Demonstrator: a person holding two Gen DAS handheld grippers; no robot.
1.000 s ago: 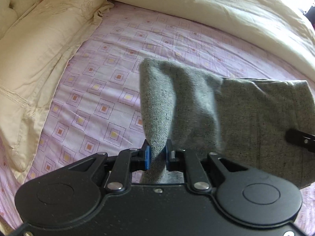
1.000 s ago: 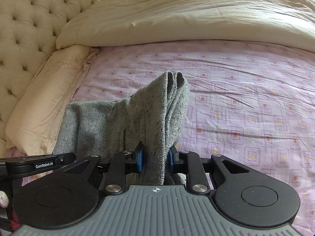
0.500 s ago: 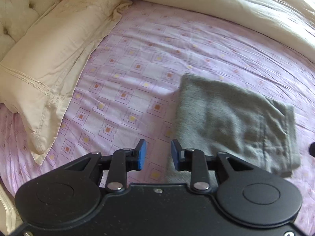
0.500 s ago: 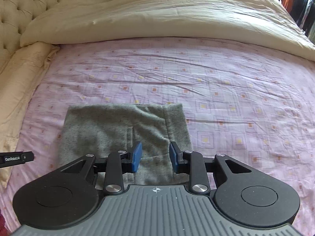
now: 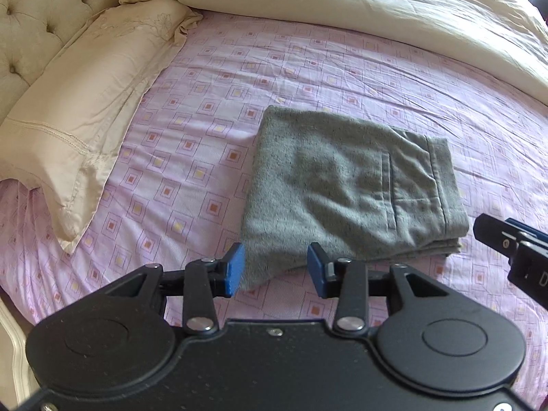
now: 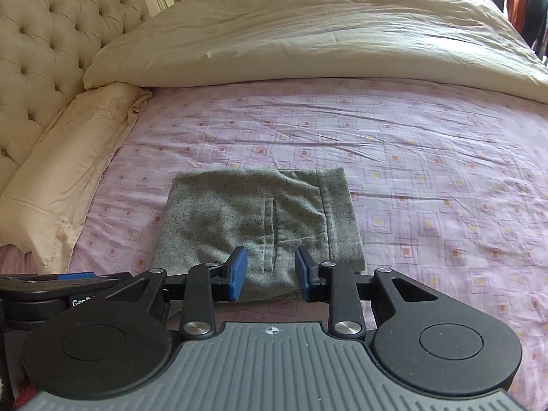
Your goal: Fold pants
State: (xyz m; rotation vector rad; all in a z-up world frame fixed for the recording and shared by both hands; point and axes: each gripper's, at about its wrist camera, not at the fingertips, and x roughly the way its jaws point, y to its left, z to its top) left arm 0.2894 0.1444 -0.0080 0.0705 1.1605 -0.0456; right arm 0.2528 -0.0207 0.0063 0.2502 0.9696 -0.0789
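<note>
The grey pants (image 5: 346, 185) lie folded into a flat rectangle on the pink patterned sheet (image 5: 212, 109), a slit pocket and waistband seam facing up. My left gripper (image 5: 275, 269) hovers above the near left corner of the pants, its blue-padded jaws opening, with nothing pressed between them. In the right wrist view the same pants (image 6: 257, 219) lie flat, and my right gripper (image 6: 269, 272) stands open over their near edge, apart from the cloth. The right gripper's black tip (image 5: 510, 243) shows at the right edge of the left wrist view.
A cream pillow (image 5: 85, 116) lies left of the pants against the tufted headboard (image 6: 44, 34). A cream duvet (image 6: 308, 34) is bunched across the far side of the bed. Clothes (image 6: 524, 3) hang at the far right. The left gripper's body (image 6: 51, 284) sits at lower left.
Both grippers let go of the raised grey cloth, which dropped flat into a folded rectangle. Both then pulled back and up from it, and the left jaws spread wider.
</note>
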